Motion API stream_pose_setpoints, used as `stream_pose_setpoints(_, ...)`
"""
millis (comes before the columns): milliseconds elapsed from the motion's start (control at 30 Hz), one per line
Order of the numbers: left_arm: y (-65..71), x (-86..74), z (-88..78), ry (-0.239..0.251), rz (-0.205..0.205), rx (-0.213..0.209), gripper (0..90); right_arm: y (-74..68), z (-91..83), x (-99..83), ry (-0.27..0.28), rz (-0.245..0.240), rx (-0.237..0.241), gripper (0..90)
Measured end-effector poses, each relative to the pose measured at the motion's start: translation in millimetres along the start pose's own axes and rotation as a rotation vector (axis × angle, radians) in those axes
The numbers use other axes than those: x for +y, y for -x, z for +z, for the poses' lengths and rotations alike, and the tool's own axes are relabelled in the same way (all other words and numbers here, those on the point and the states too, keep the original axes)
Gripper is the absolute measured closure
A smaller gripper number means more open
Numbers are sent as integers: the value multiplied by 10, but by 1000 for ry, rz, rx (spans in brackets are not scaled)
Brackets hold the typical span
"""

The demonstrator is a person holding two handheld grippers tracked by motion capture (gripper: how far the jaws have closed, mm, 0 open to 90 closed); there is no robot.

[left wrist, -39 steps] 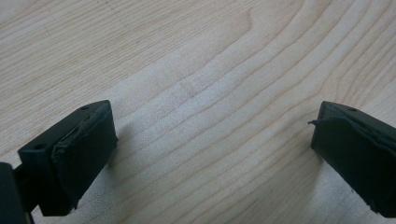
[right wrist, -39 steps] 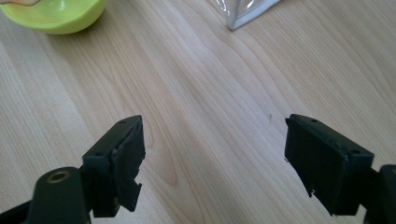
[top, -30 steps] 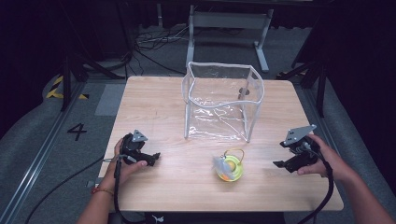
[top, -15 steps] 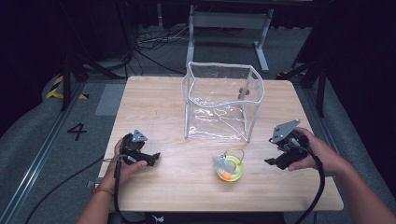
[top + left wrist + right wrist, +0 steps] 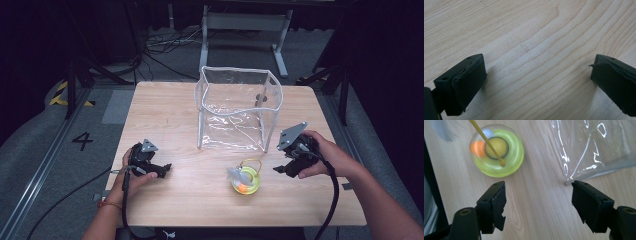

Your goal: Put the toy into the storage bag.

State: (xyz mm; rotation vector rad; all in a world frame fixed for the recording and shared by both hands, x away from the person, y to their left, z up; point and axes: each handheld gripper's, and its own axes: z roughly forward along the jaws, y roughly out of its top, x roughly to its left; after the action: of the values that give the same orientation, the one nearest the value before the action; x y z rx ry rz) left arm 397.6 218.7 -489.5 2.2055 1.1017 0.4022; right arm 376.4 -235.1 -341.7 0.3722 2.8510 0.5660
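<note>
Reaching: the right gripper (image 5: 286,170) hangs just right of the small yellow-green domed plastic toy with a thin yellow loop handle (image 5: 246,181), jaws aimed at it, nothing between them; they have just been closing a little yet remain well apart
Toy's place: on the pale wooden table (image 5: 165,115), near its front edge, in front of the clear soft plastic box with white-trimmed edges (image 5: 239,112) and apart from it; in the right gripper view the toy (image 5: 497,150) lies ahead and to the left of the black jaws
Left gripper: the left gripper (image 5: 162,169) rests low over the table's left part, well apart from the toy; its own view shows jaws spread wide over bare wood grain, holding nothing
Risk, slip: the dome looks smooth and rounded, so pads closing high on it could squeeze it out sideways
Risk, handle: the thin loop may bend or swing if a jaw catches it alone, tipping the toy
Risk, box: the box's lower front corner (image 5: 566,182) sits near the right jaw, so a wide approach could snag the floppy wall and drag it
In the way: nothing lies between gripper and toy
Around: dark floor with cables, a grey metal stand behind the table, a painted numeral on the floor at left
</note>
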Motion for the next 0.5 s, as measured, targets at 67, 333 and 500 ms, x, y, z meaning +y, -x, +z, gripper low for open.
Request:
stream_pose_setpoints(67, 0, 0, 0, 0, 0, 0, 5, -17, 16, 48, -6, -9, -4, 297)
stream_pose_setpoints(333, -1, 0, 0, 0, 1, 0, 5, -47, 99, 212, -23, -43, 31, 320)
stream_pose_setpoints(500, -1, 0, 0, 0, 1, 0, 5, -66, 158, 302, -26, -58, 43, 350)
